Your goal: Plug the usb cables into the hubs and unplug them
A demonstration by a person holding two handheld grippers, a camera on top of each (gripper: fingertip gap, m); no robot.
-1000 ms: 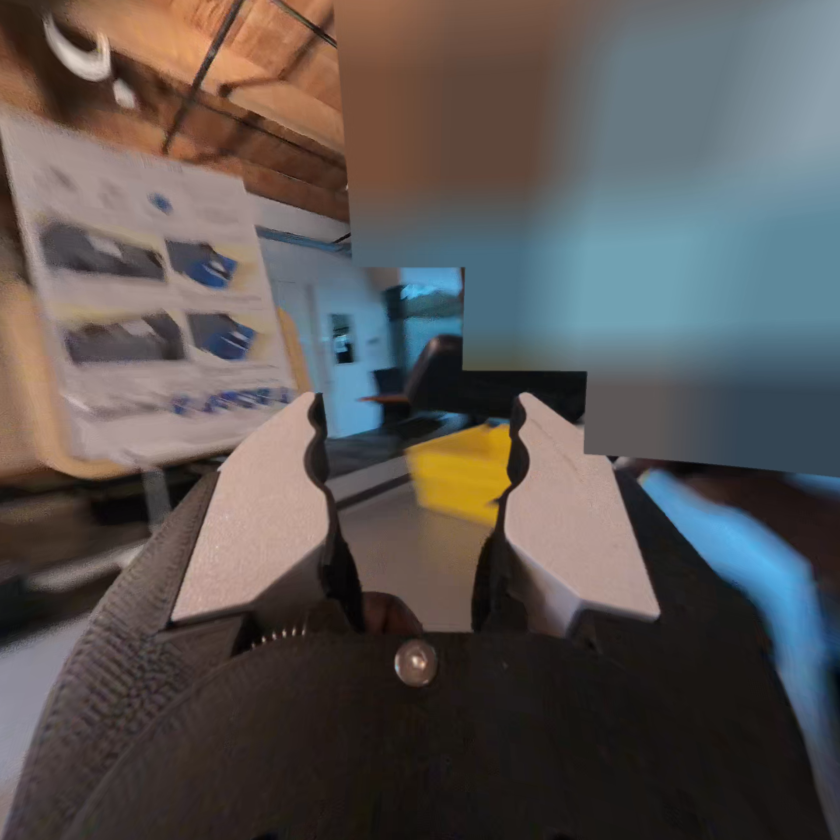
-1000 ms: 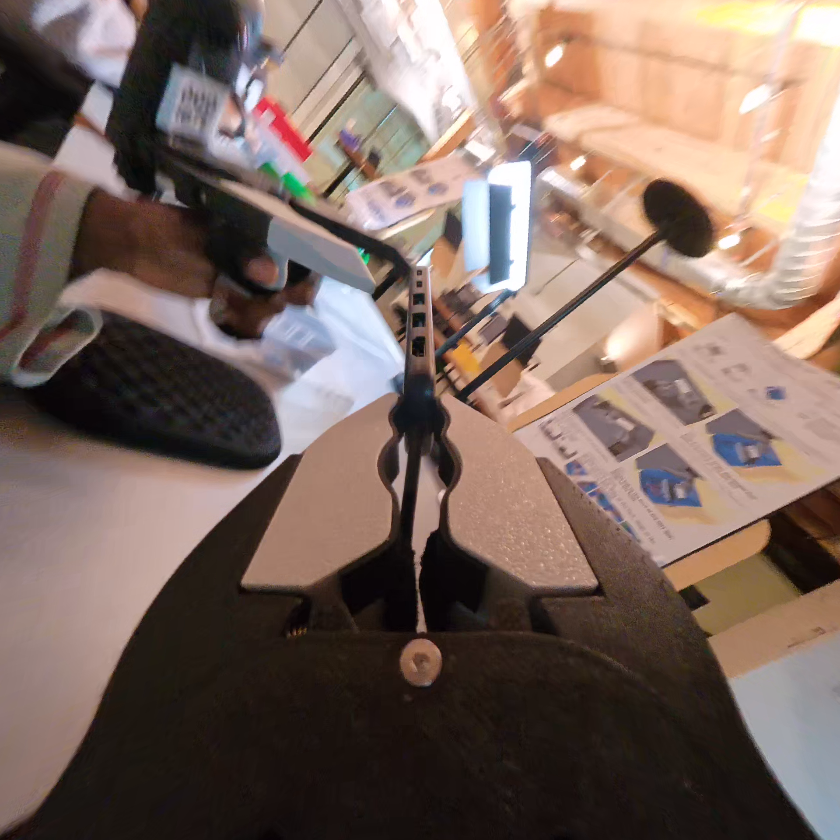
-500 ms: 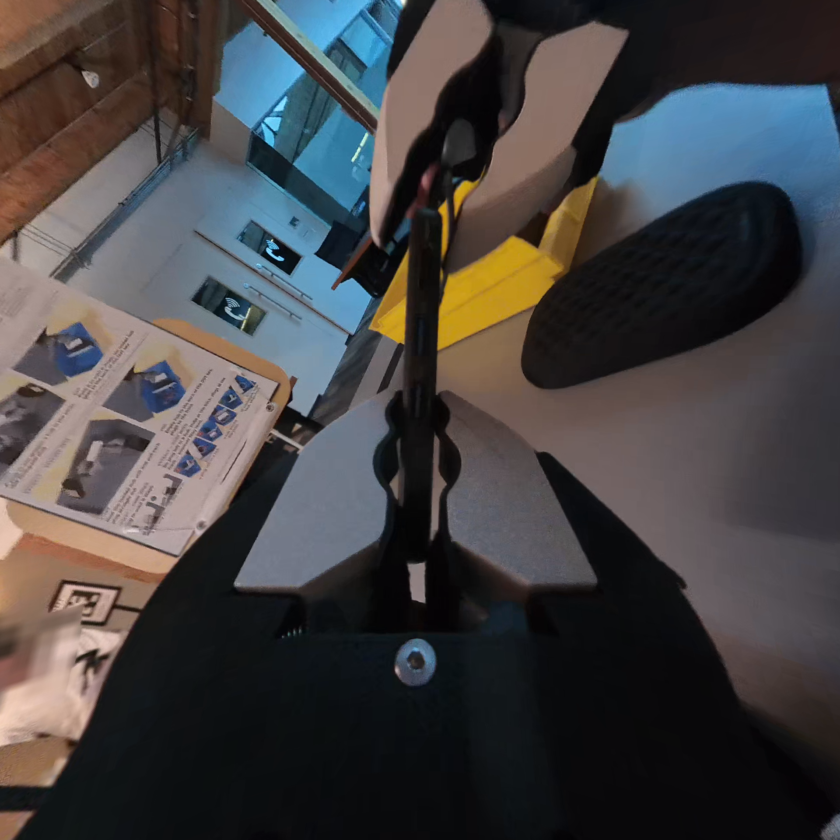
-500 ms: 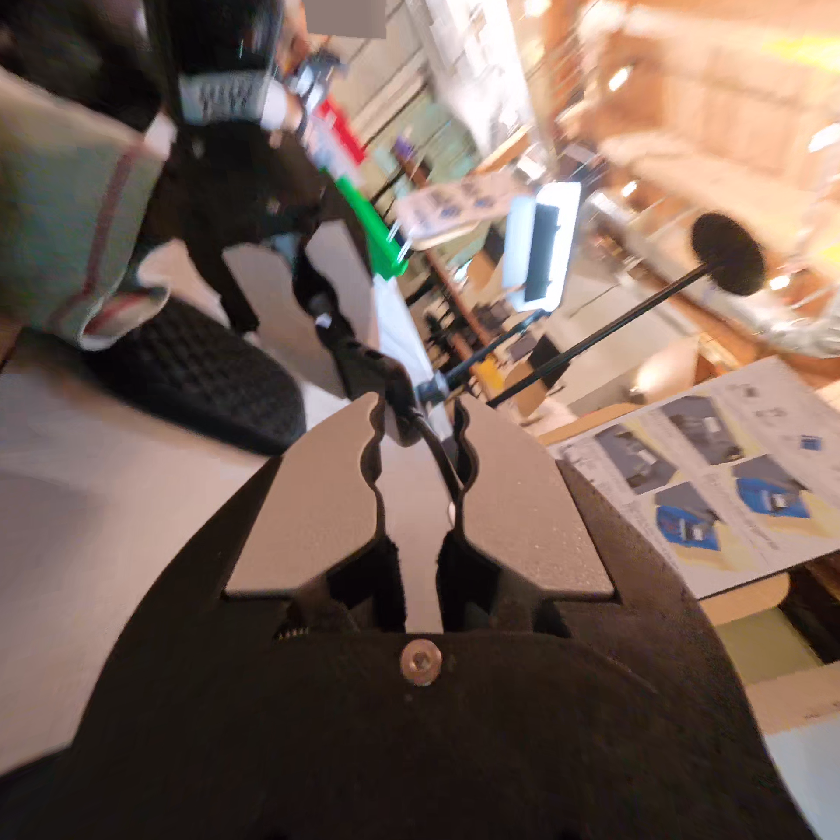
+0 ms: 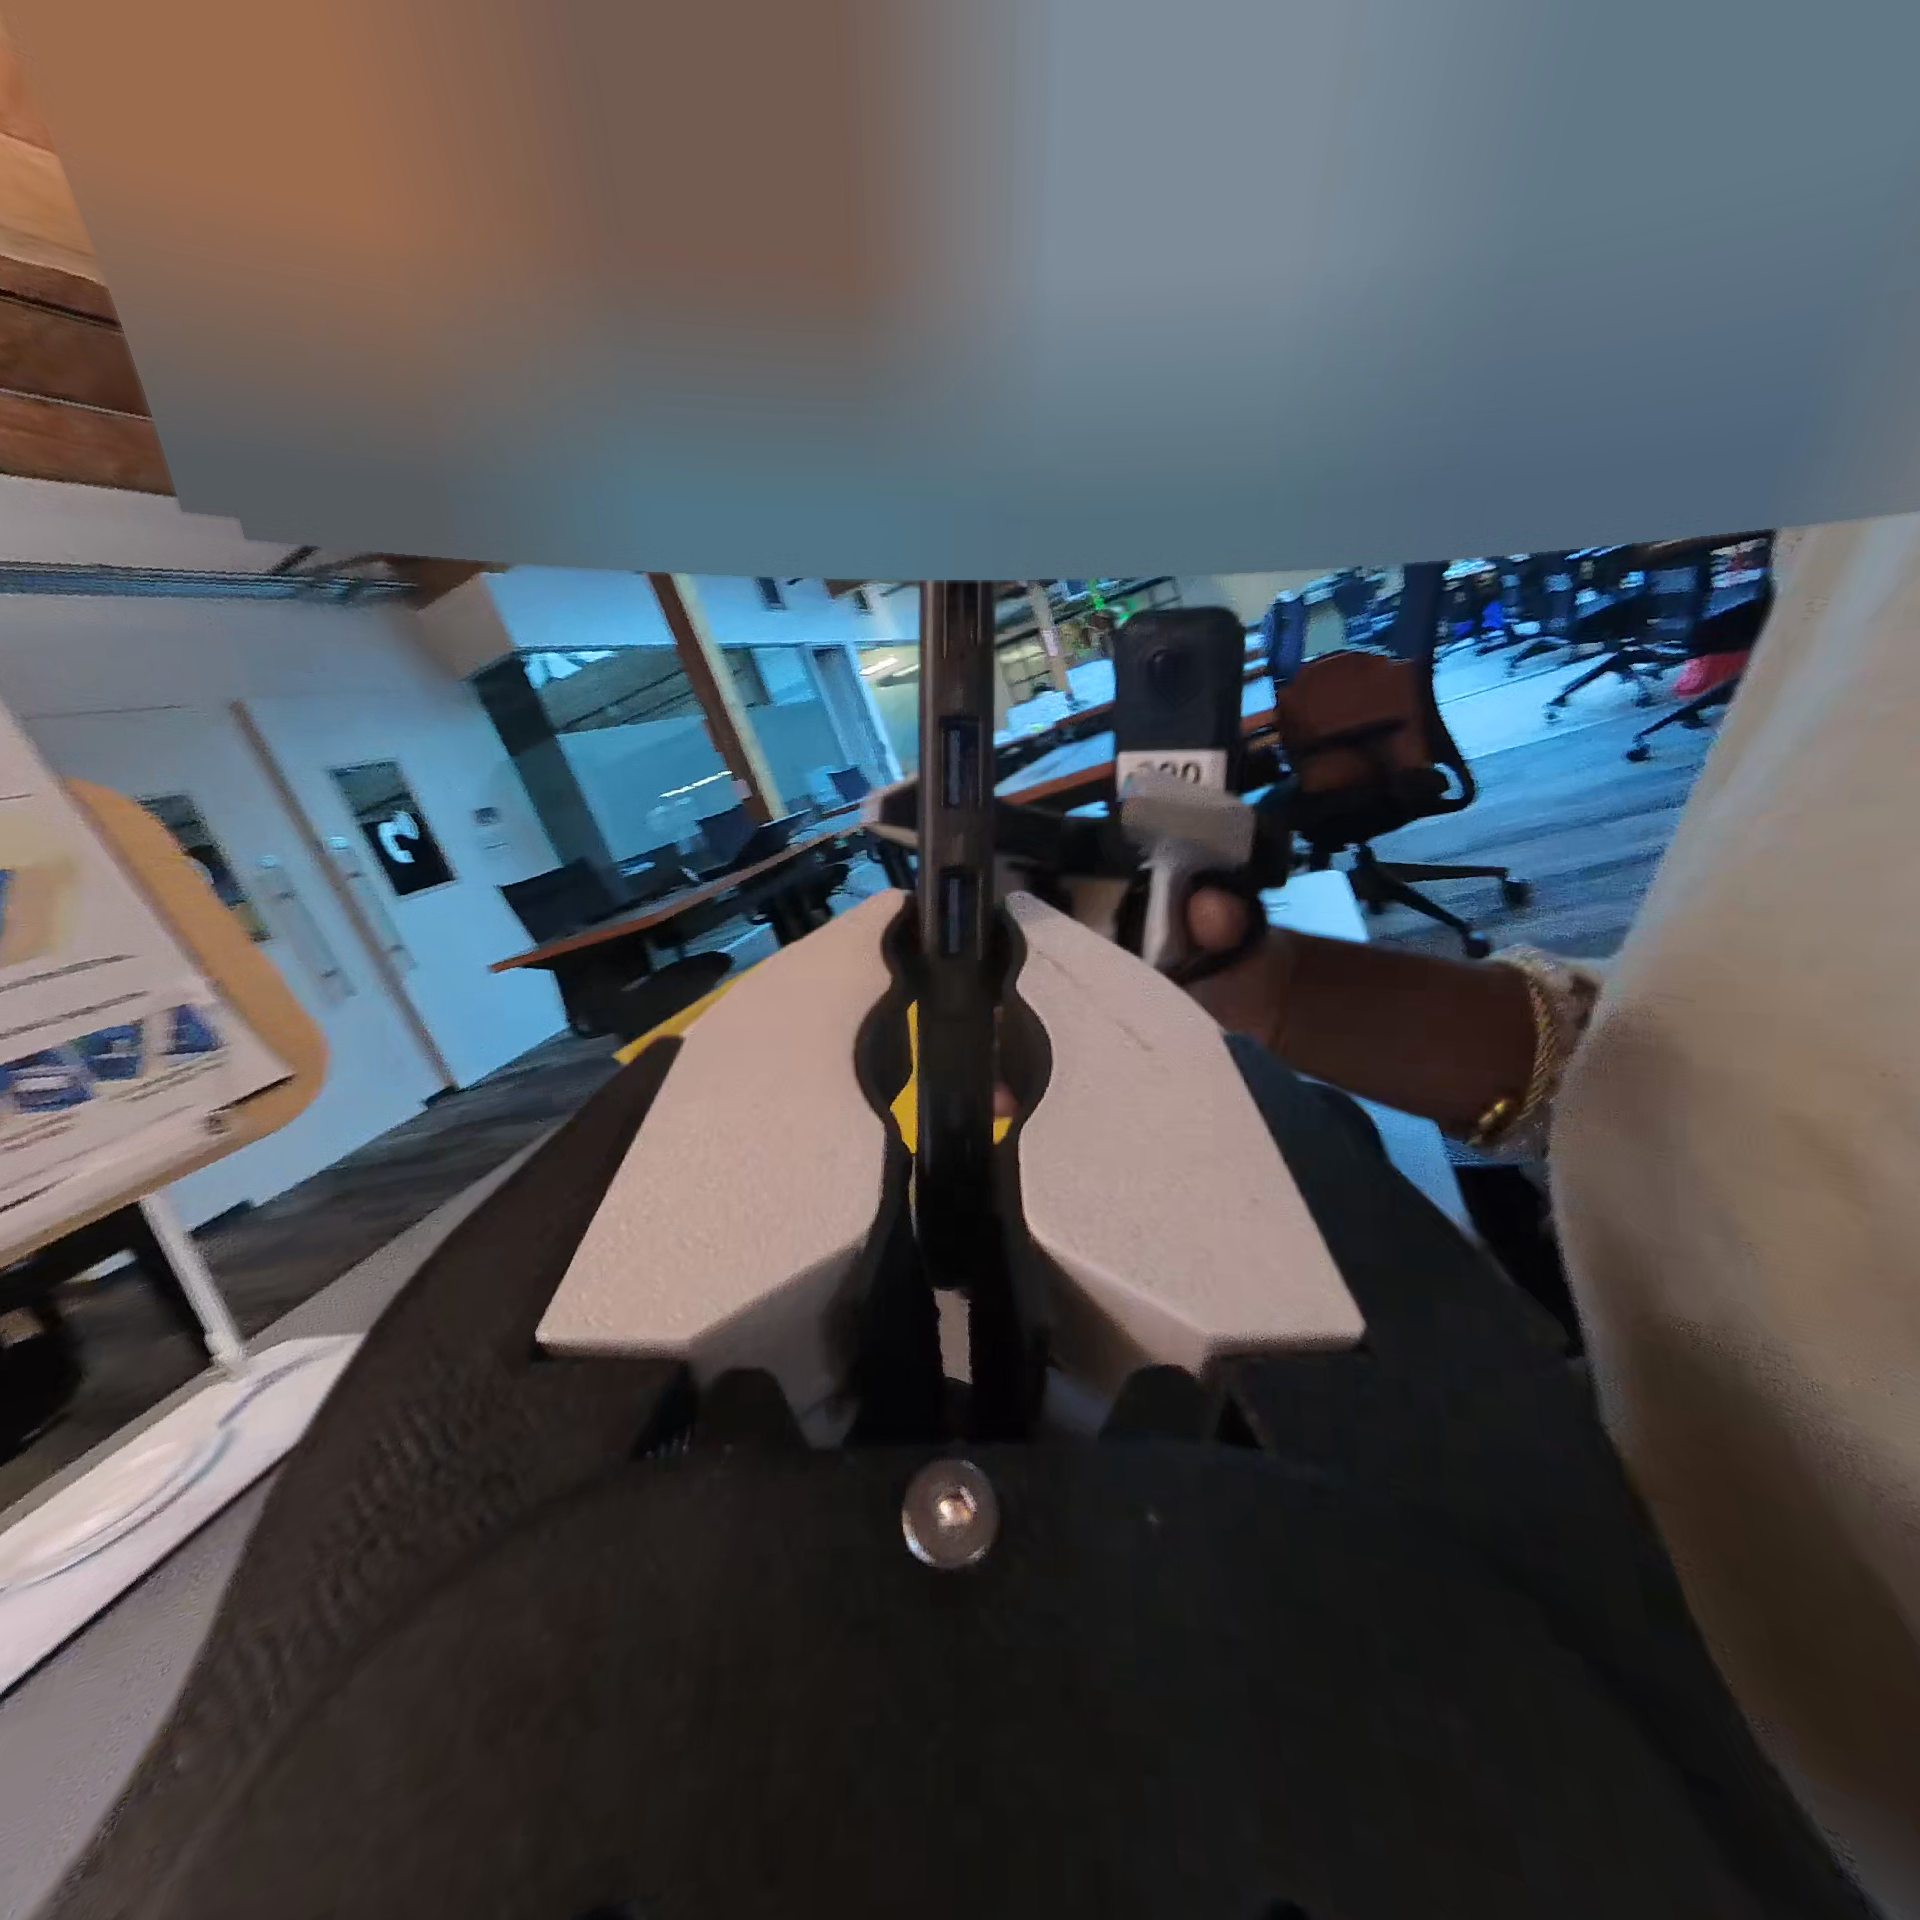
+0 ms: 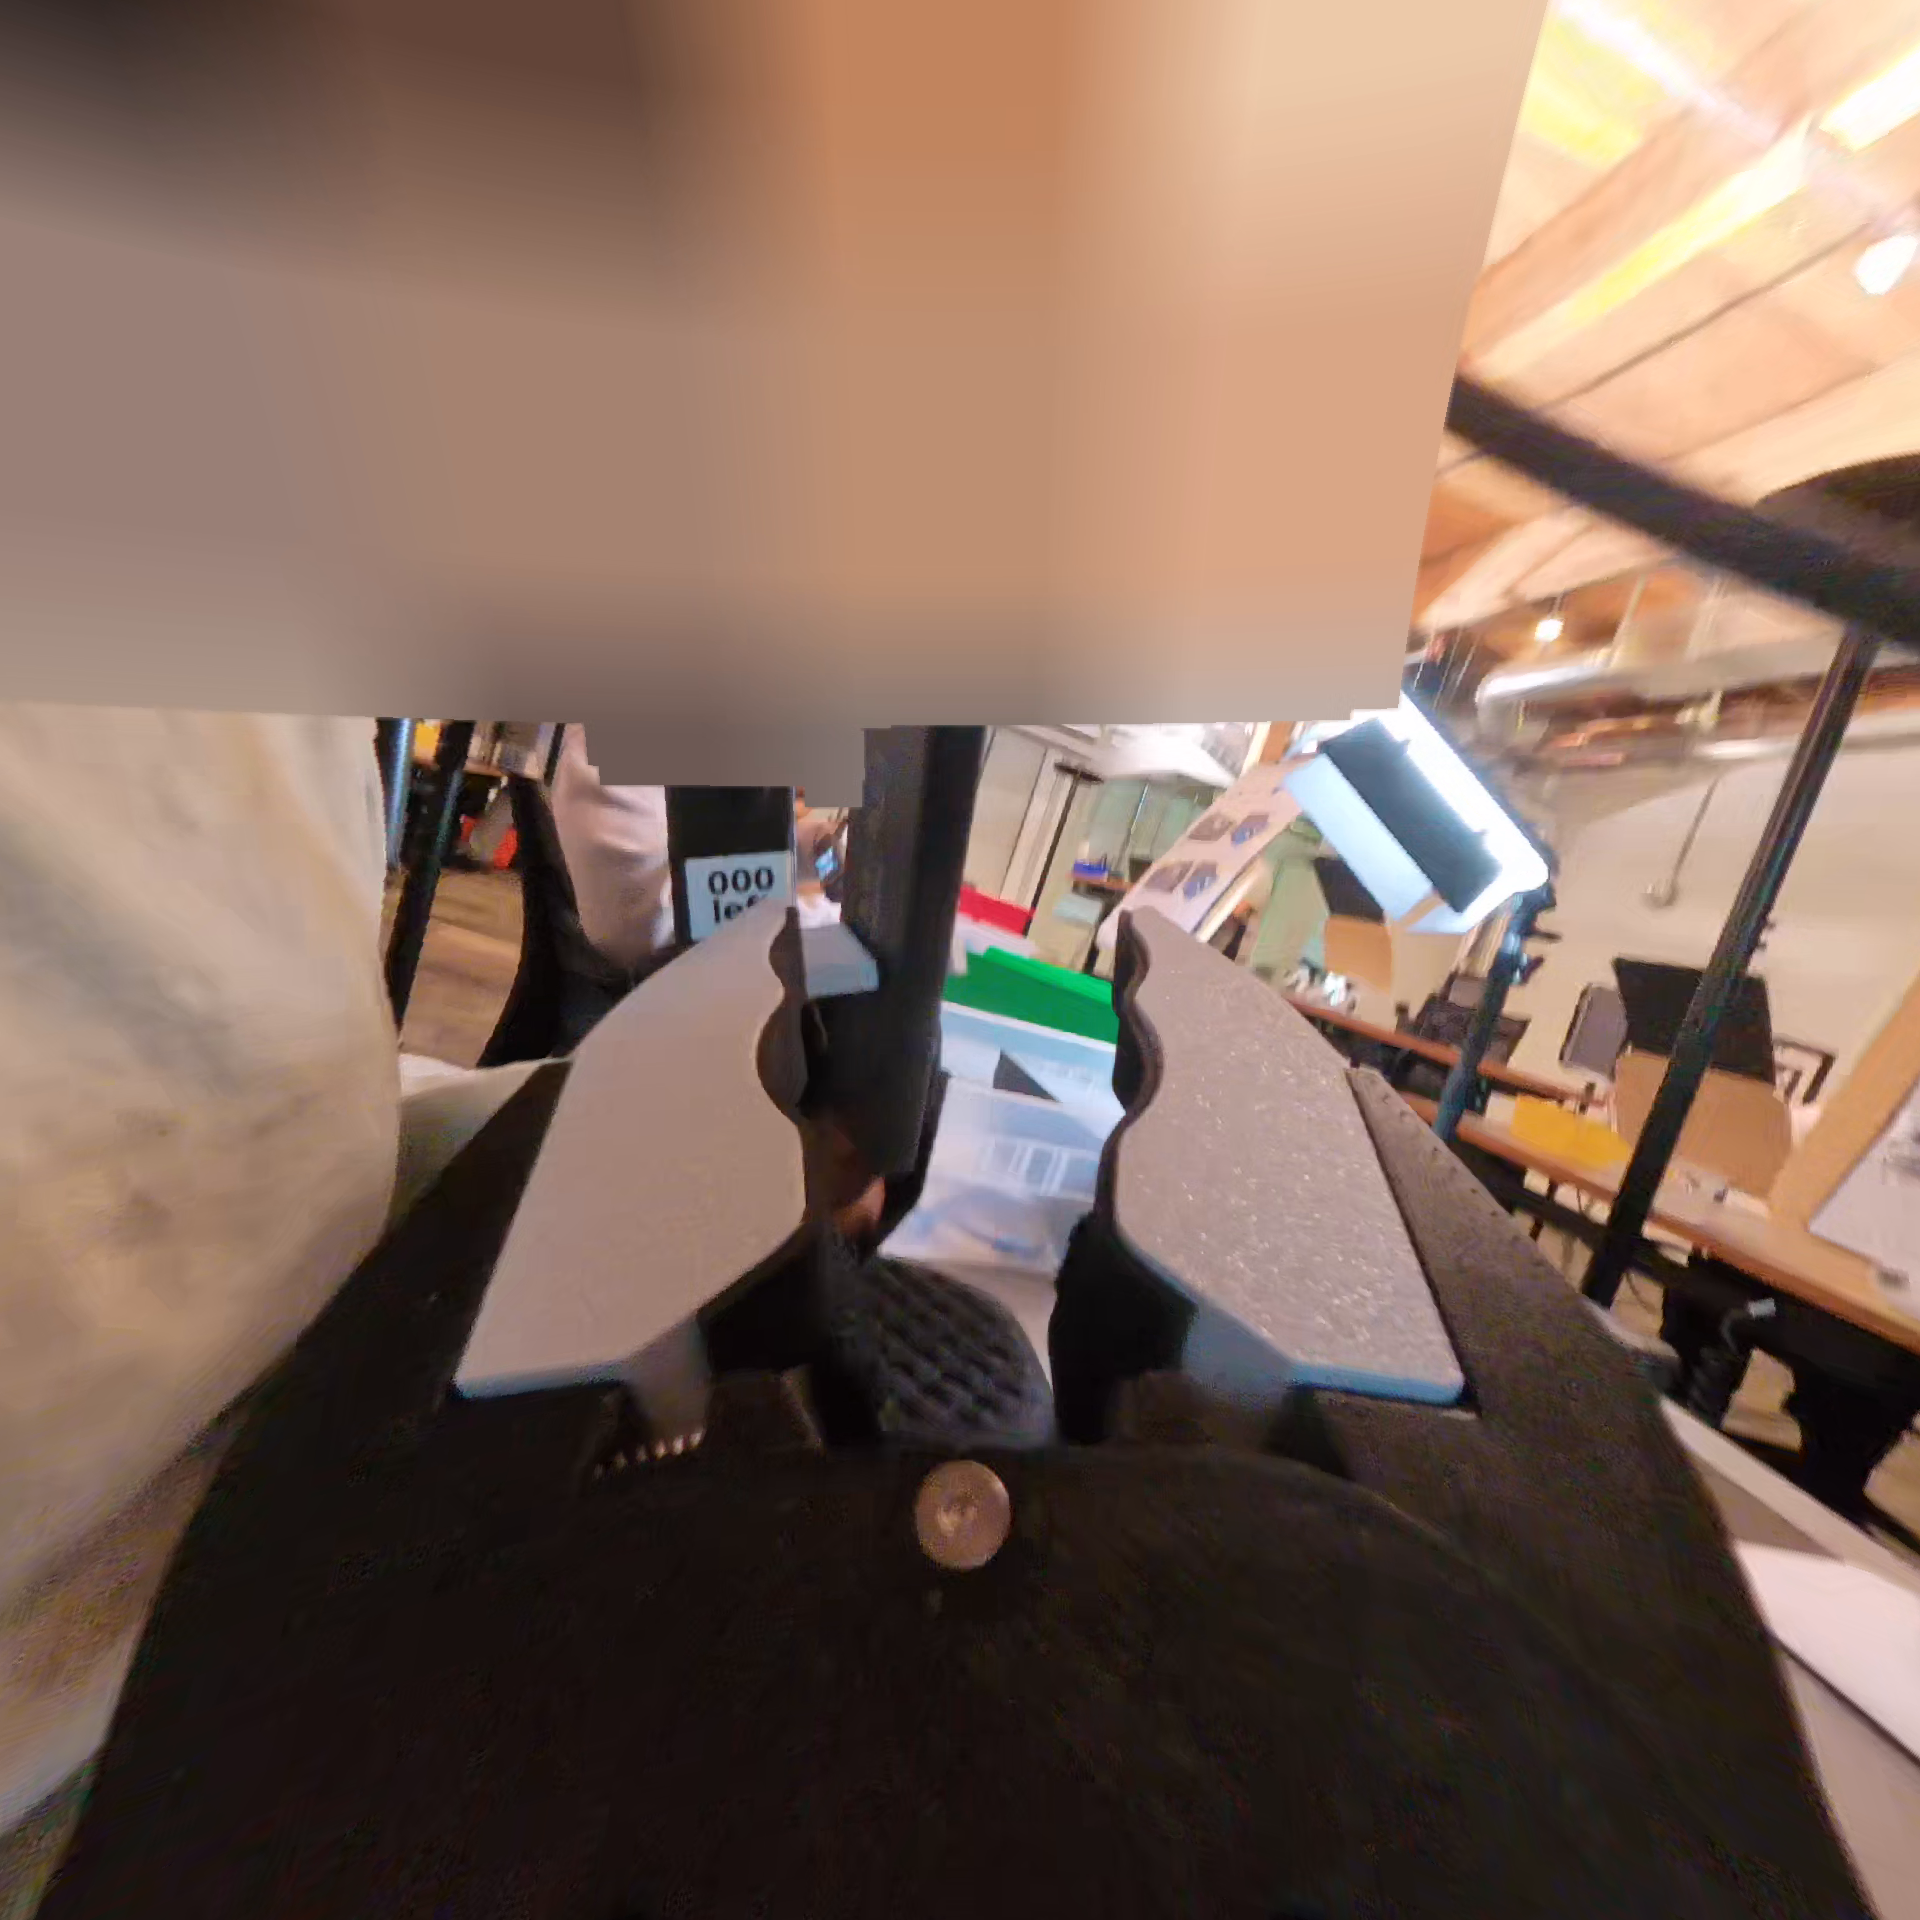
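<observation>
While left tongs [image 5: 951, 935] pinch it, slim black hub [image 5: 954, 821], blue ports

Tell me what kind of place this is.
Probably an open-plan office used as a workshop or lab: long desks and swivel office chairs fill the room, with a studio light panel on a stand and exposed wooden ceiling beams overhead.

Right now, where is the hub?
In the left wrist view, the hub stands upright at centre, clamped in the left gripper, with the right gripper just behind it.
</observation>
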